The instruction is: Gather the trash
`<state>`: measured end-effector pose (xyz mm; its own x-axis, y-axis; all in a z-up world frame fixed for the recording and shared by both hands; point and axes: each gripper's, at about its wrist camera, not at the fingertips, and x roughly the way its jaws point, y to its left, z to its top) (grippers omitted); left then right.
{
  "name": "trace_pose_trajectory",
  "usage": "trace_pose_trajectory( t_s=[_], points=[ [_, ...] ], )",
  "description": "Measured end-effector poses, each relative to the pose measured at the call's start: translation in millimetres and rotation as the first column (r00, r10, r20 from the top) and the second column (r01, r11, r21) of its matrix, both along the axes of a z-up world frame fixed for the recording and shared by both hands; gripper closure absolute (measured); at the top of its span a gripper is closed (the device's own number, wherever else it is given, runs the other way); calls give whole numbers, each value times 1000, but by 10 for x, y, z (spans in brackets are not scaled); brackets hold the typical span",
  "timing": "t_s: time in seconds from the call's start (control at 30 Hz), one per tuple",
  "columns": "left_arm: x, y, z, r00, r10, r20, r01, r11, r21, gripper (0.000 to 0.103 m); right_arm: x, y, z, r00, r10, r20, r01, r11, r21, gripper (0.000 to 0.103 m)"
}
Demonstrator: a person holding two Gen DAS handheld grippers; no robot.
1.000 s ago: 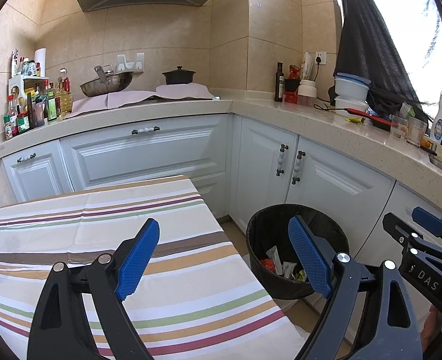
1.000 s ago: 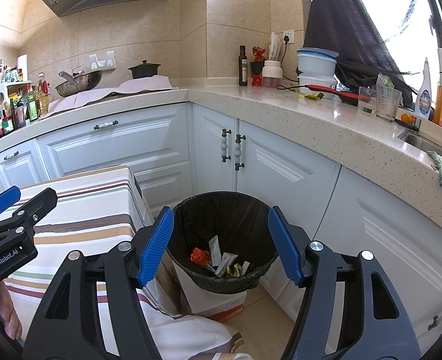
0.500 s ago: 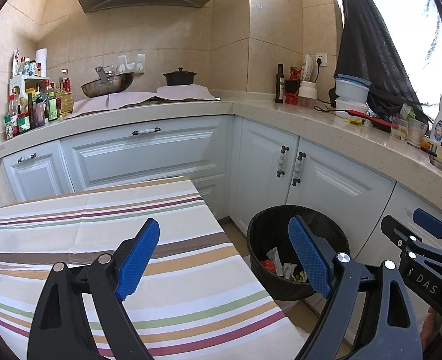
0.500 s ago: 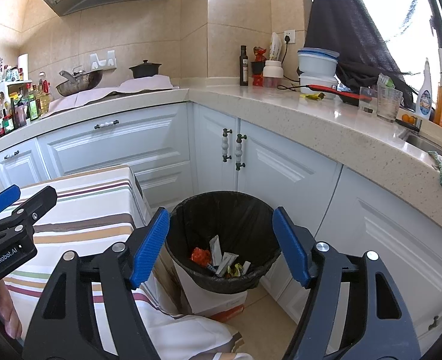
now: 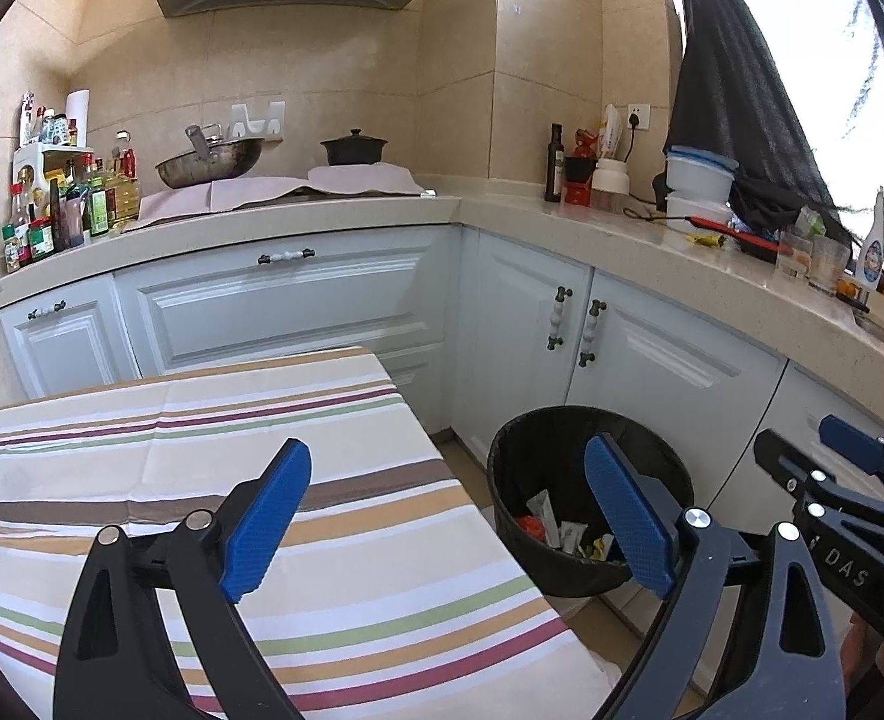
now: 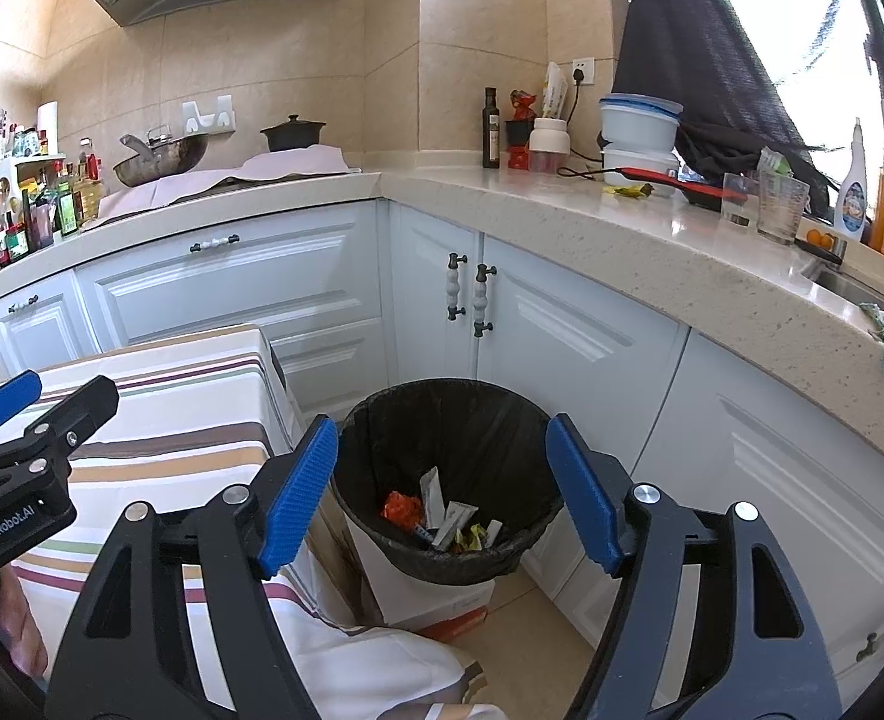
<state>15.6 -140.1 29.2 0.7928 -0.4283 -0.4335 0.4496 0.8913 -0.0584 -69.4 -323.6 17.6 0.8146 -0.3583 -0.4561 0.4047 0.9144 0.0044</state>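
Observation:
A black-lined trash bin (image 6: 442, 387) stands on a box beside the table, with several wrappers (image 6: 442, 516) and a red crumpled piece lying inside. My right gripper (image 6: 442, 429) hangs open just above the bin's mouth with nothing between its blue pads. In the left wrist view the bin (image 5: 538, 420) is to the right of the striped tablecloth (image 5: 201, 420). My left gripper (image 5: 448, 456) hovers over the table's right edge; its jaws are opening and are empty. Each gripper shows at the edge of the other's view: right gripper (image 5: 850, 456), left gripper (image 6: 21, 396).
White cabinets (image 6: 562, 324) and an L-shaped beige counter (image 6: 652, 240) wrap around behind and to the right of the bin. A white cardboard box (image 6: 442, 606) sits under the bin. On the counter stand a wok (image 5: 207, 162), a black pot (image 5: 351, 150), bottles and glasses.
Both grippers' jaws have spread a little wider. Neither hand has moved, and the trash in the bin lies as before.

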Motion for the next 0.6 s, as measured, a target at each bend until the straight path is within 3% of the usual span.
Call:
trace_pose_trajectory(
  t_s=[0.07,0.3,0.6],
  points=[
    [-12,7,-2,1000,10,6,-10,1000,-6,11,14,-1,-12,1000,2,-3,-2,1000,0,33],
    [30,3,-68,998,60,7,-61,995,78,11,56,26,-38,1000,12,-11,-12,1000,0,32],
    [368,331,-280,986,141,-90,-129,983,133,11,294,227,-61,996,90,-28,-90,996,-4,24]
  ],
)
